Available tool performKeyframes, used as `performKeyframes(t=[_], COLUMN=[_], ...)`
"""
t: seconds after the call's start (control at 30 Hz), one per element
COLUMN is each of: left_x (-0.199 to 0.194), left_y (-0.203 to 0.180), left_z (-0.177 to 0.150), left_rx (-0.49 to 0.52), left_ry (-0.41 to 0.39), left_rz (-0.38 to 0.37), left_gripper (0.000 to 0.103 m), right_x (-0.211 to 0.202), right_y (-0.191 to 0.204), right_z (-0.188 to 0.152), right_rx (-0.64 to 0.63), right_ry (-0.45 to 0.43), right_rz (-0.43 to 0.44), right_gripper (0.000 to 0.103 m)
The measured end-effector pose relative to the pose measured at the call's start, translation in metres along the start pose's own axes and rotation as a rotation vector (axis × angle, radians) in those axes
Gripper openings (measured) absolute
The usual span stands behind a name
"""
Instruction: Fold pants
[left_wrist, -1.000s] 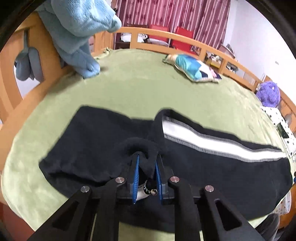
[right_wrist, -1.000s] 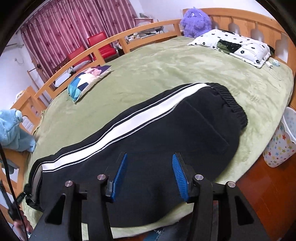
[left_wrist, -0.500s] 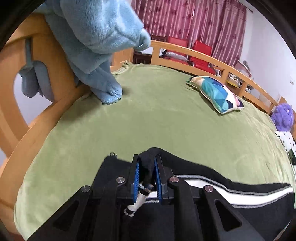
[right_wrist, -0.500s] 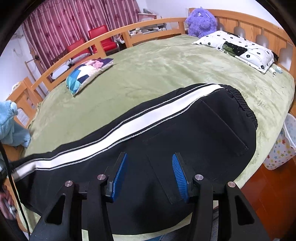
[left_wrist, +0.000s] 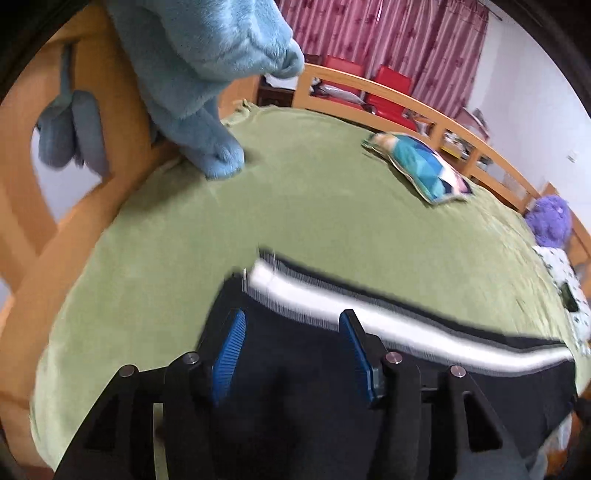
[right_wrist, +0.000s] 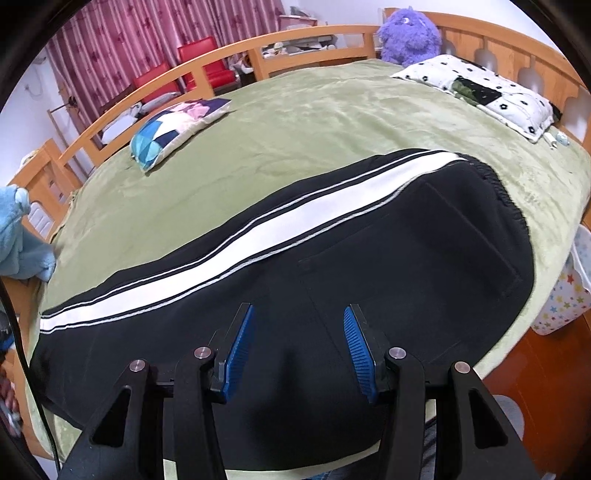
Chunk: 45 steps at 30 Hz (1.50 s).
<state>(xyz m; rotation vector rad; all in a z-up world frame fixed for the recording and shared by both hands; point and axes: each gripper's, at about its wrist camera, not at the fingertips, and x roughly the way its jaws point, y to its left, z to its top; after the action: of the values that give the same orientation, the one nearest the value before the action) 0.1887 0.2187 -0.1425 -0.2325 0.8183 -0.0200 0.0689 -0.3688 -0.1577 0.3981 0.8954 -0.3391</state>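
Note:
Black pants (right_wrist: 369, 251) with a white side stripe lie flat and stretched out along the near edge of the green bed (right_wrist: 332, 110), waistband at the right. They also show in the left wrist view (left_wrist: 314, 369), blurred. My left gripper (left_wrist: 291, 325) is open and empty above the leg end. My right gripper (right_wrist: 297, 317) is open and empty above the seat and thigh part, holding nothing.
A blue plush toy (left_wrist: 207, 74) hangs over the wooden footboard at the left. A colourful cushion (right_wrist: 177, 129) lies at the far side. A spotted pillow (right_wrist: 480, 88) and purple plush (right_wrist: 410, 33) are at the headboard. A star-patterned bin (right_wrist: 565, 295) stands by the bed.
My left gripper pulled the pant leg end out to the left, straightening the pants, then opened and let it go. The right gripper stayed open above the pants.

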Motion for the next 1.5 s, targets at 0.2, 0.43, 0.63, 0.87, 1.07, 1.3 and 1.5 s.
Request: performKeyframes(t=[0.2,0.43,0.63,0.87,1.07,1.3,1.5], left_x=[-0.009,0.002,0.032,0.027,-0.030,-0.003,0.003], left_y=[0.025,0.061,0.074,0.084,0.080,0.096,0.082], left_z=[-0.067,-0.082,-0.075,-0.063,-0.062,-0.089,-0.097], left_rx=[-0.062,-0.243,-0.298,-0.365,-0.315,-0.358,-0.303], left_ry=[0.077,0.083,0.123,0.073,-0.005,0.084,0.132], left_rz=[-0.035,-0.123,-0.036,-0.099,-0.122,-0.050,0.074], left_gripper=[0.051,0.050,0.050,0.005,0.005,0.011,0.033], right_x=[0.014,0.016,0.015,0.010,0.006,0.011,0.004], right_y=[0.010,0.017,0.014,0.014,0.009,0.000,-0.023], right_z=[-0.011,-0.020,-0.024,-0.025,-0.022,-0.026,-0.024], right_rx=[-0.012,-0.030,-0.009,-0.004,0.007,0.011,0.032], right_ry=[0.038,0.053,0.065,0.063,0.040,0.056,0.044], right_rz=[0.036,0.032,0.010,0.005,0.020,0.043,0.037], right_gripper=[0.049,0.049,0.049,0.049,0.049,0.050,0.050])
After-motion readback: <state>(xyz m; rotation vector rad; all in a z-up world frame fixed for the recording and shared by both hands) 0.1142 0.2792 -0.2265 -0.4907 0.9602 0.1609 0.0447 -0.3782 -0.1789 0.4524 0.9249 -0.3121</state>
